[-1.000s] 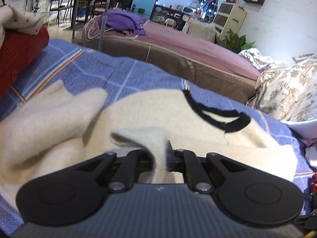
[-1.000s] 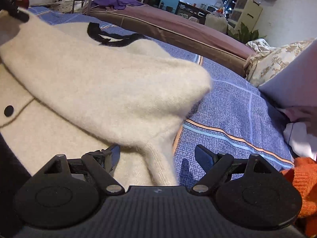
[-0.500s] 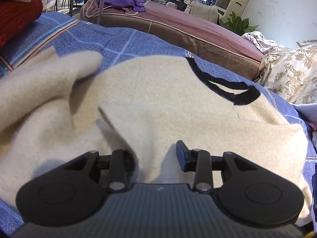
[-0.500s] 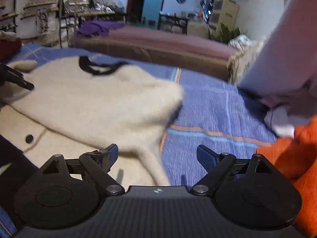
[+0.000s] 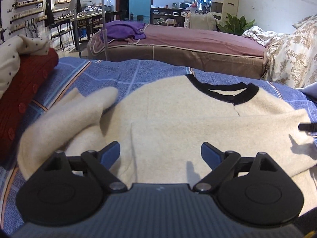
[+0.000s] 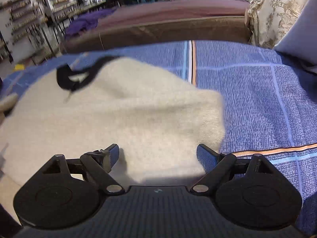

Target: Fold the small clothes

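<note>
Red cardigan (image 5: 21, 91): folded at the far left of the bed, with a dotted cream garment (image 5: 17, 45) on top; I'd guess this is the finished stack, kept out of the working area.

Loose sleeve (image 5: 79, 115): the sweater's left-hand sleeve lies bunched and angled outward on the blue bedspread (image 5: 103, 73), not tucked in; it looks like the next part to fold.

Left gripper (image 5: 160, 151): hovers low over the sweater's lower front, its blue-padded fingers (image 5: 111, 152) spread wide and holding nothing. Nothing is pinched between them.

Cream sweater (image 5: 178, 123): spread on the bedspread, black collar (image 5: 223, 92) pointing away from the person. One sleeve is laid across the chest as a flat band, so the fold on that side seems done.

Right gripper (image 6: 158, 151): also low over the sweater, near its right-hand edge, fingers (image 6: 206, 155) wide apart and empty. The wide opening suits a fresh grab at the knit. Its tip also shows at the right edge of the left camera's view.

Sweater's right edge (image 6: 218, 119): a rounded fold lying directly on the bedspread, just ahead of the right fingers.

Floral pillow (image 6: 273, 13): at the far right, well apart from the work.

Progress: partway, by my judgement; one side in, one side left.
</note>
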`<state>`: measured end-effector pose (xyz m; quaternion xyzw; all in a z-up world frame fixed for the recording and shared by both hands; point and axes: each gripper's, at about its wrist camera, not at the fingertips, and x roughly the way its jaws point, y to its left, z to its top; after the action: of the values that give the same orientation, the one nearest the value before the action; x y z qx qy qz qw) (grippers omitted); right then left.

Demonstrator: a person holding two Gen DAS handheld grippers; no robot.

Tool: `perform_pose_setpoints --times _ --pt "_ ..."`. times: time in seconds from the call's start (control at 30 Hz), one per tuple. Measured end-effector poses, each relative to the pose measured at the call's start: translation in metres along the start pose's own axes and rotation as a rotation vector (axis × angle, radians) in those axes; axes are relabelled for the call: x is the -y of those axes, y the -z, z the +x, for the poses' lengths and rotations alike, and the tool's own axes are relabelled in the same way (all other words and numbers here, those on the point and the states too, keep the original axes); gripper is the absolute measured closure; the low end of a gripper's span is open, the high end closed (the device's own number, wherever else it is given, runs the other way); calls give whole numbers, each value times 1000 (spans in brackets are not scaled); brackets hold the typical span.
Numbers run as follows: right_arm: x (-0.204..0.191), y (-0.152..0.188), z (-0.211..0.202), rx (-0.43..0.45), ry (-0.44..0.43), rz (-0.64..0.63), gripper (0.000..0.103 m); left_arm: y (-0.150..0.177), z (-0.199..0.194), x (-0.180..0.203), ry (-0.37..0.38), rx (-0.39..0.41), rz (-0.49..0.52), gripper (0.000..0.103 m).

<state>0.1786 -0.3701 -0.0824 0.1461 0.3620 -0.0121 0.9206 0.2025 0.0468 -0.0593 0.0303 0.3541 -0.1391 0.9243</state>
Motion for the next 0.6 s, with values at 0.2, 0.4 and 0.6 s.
perform_pose_setpoints --times 0.2,0.4,0.6 --pt "40 -35 -16 82 123 220 0 0 2 16 109 -1 -32 13" --pt "36 -11 -3 116 -122 280 0 17 26 44 148 -86 52 13" --pt "61 6 32 51 -177 458 0 31 45 50 120 -136 115 6"
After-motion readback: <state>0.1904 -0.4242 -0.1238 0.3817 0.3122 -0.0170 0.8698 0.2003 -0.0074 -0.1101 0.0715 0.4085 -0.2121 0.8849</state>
